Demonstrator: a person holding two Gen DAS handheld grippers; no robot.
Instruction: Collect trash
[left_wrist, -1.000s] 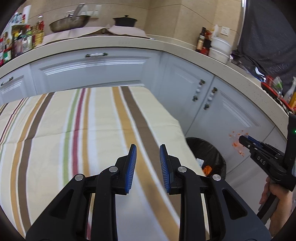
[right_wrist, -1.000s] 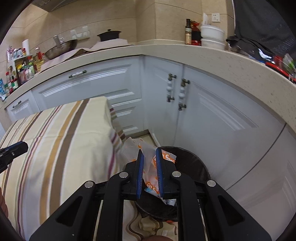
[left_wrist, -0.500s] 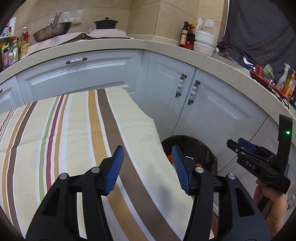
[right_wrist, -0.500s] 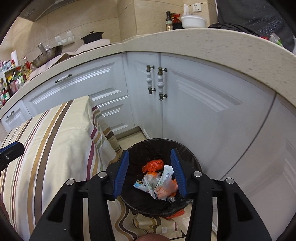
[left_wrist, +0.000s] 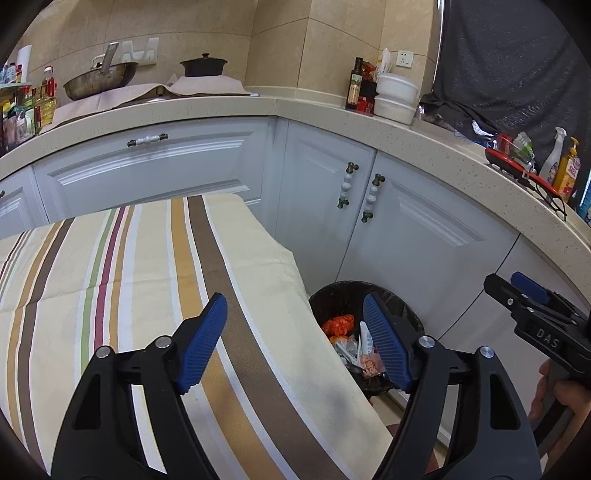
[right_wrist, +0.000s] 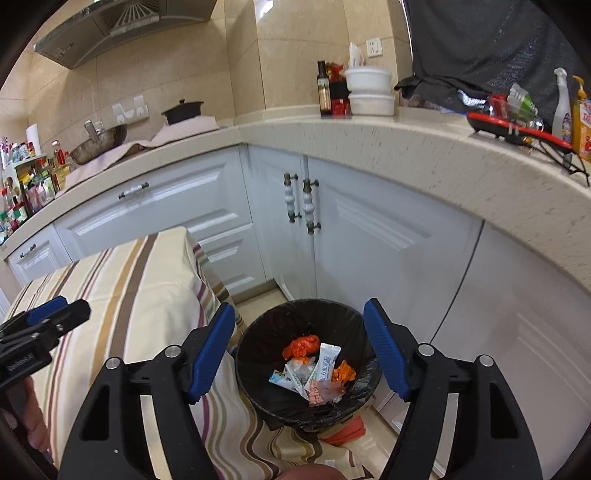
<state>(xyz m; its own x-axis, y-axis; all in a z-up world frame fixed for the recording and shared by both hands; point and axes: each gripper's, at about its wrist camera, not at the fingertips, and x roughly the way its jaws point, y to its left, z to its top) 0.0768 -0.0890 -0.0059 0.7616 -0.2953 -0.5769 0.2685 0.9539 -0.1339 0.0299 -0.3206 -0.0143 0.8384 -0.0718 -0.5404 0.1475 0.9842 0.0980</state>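
The left tongs (left_wrist: 293, 338) are spread wide and carry nothing, hovering over the near right edge of the striped tablecloth (left_wrist: 155, 266) that covers the worktop. No wrapper or scrap shows on the visible stretch of that cloth, so the collecting looks close to finished, if not done; part of the worktop lies out of both views, so I cannot rule out a piece left there.

To the right, on the floor just beside the draped cloth, stands the black-lined trash bin (right_wrist: 258, 339). The trash sits inside it: a crumpled orange wrapper (right_wrist: 301, 345), a white sachet (right_wrist: 325, 363) and several clear and printed packets (right_wrist: 317, 391) lying in a loose heap at the bottom.

The right tongs (right_wrist: 299, 354) hang directly above the bin mouth, also fully spread and gripping nothing, so whatever they carried is judged to be already in.

Doing this step well means:
1. Lift the right tongs straight up, keeping both fingers clear of the liner, which is loose and would drag out if snagged.
2. Sweep the left tongs across the cloth to check for leftovers.
3. Note the orange scrap (right_wrist: 345, 430) on the floor at the bin's base; it probably counts as 1 more piece to pinch.
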